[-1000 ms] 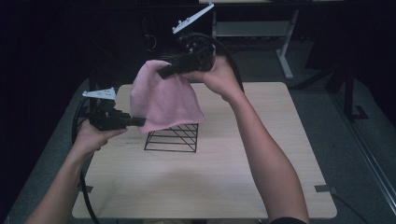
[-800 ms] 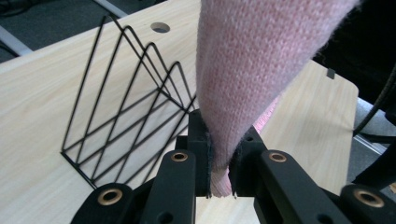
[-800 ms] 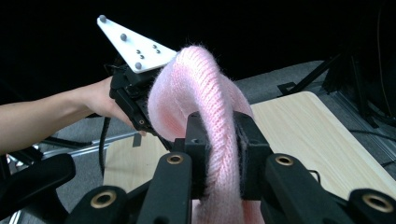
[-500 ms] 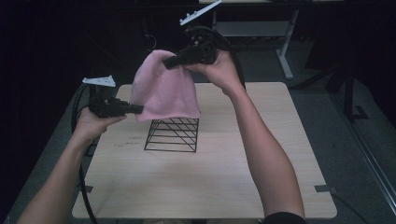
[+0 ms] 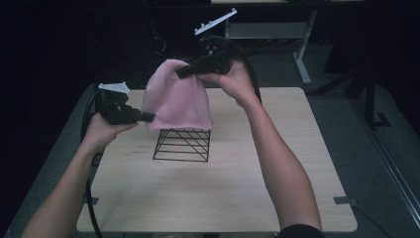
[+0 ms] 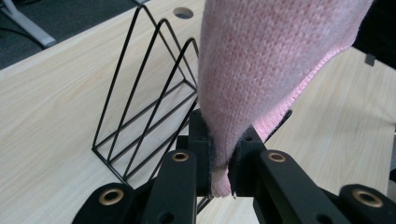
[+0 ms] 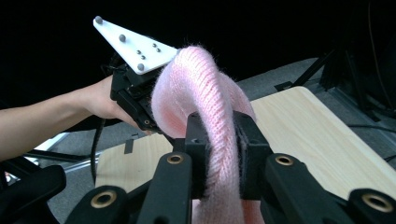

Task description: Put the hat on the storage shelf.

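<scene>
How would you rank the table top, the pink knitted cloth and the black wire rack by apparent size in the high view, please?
1. Table top, by far the largest.
2. Pink knitted cloth, held up by both grippers and so nearer the camera, which may flatter it.
3. Black wire rack, partly hidden behind the cloth, so its rank below the cloth is unsure.

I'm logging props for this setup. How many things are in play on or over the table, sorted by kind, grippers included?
Pink knitted cloth: 1
Black wire rack: 1
Grippers, left gripper and right gripper, both shut on the cloth: 2
Total: 4
</scene>
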Action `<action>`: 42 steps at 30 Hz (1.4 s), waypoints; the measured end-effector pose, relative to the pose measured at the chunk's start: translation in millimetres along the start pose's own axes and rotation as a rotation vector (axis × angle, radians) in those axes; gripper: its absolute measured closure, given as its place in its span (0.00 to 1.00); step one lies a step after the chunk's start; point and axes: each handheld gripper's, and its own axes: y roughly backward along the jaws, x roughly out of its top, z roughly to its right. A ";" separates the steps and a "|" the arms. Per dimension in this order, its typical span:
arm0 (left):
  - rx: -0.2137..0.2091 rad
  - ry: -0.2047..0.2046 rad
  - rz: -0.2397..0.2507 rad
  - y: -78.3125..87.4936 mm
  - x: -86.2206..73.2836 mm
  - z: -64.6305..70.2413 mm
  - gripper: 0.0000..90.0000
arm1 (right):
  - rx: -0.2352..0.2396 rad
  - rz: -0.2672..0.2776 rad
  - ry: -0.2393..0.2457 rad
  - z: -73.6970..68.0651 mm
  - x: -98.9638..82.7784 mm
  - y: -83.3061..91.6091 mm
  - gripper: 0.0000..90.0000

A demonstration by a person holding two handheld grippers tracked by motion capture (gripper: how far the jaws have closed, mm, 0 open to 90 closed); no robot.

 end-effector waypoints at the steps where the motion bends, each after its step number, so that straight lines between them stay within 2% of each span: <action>1: 0.009 -0.006 -0.010 -0.4 -0.7 0.2 0.91 | 0.005 -0.002 -0.003 0.0 -1.7 -1.2 0.86; 5: 0.020 -0.012 -0.021 -0.3 -3.1 0.6 0.91 | 0.016 -0.004 0.000 -0.5 -6.0 -5.7 0.86; 13: 0.022 0.009 -0.028 -2.4 -14.7 -3.2 0.91 | 0.035 -0.029 0.015 -10.0 -10.5 -15.1 0.86; 18: 0.040 -0.002 -0.052 -6.8 -21.0 -2.0 0.91 | 0.046 -0.037 0.003 -8.8 -19.2 -21.7 0.86; 21: 0.036 -0.003 -0.059 -10.0 -25.5 -2.2 0.91 | 0.050 -0.039 -0.005 -7.2 -25.5 -24.4 0.86; 26: 0.049 -0.030 -0.090 -16.3 -29.4 0.2 0.91 | 0.059 -0.052 -0.027 -5.6 -35.0 -28.8 0.86; 30: 0.046 -0.050 -0.111 -21.0 -33.9 -0.1 0.91 | 0.061 -0.056 -0.026 -4.1 -41.4 -31.5 0.86; 32: 0.045 -0.039 -0.112 -23.9 -36.9 0.4 0.91 | 0.066 -0.067 -0.038 -4.3 -44.3 -33.5 0.85; 34: 0.046 -0.048 -0.129 -25.2 -38.3 -0.4 0.91 | 0.065 -0.069 -0.028 -3.4 -47.1 -35.3 0.85; 38: 0.064 -0.050 -0.144 -26.7 -39.1 0.8 0.91 | 0.070 -0.075 -0.035 -2.6 -51.7 -37.9 0.85; 42: 0.085 -0.078 -0.185 -30.1 -39.9 1.6 0.91 | 0.077 -0.085 -0.045 -2.4 -56.5 -40.7 0.85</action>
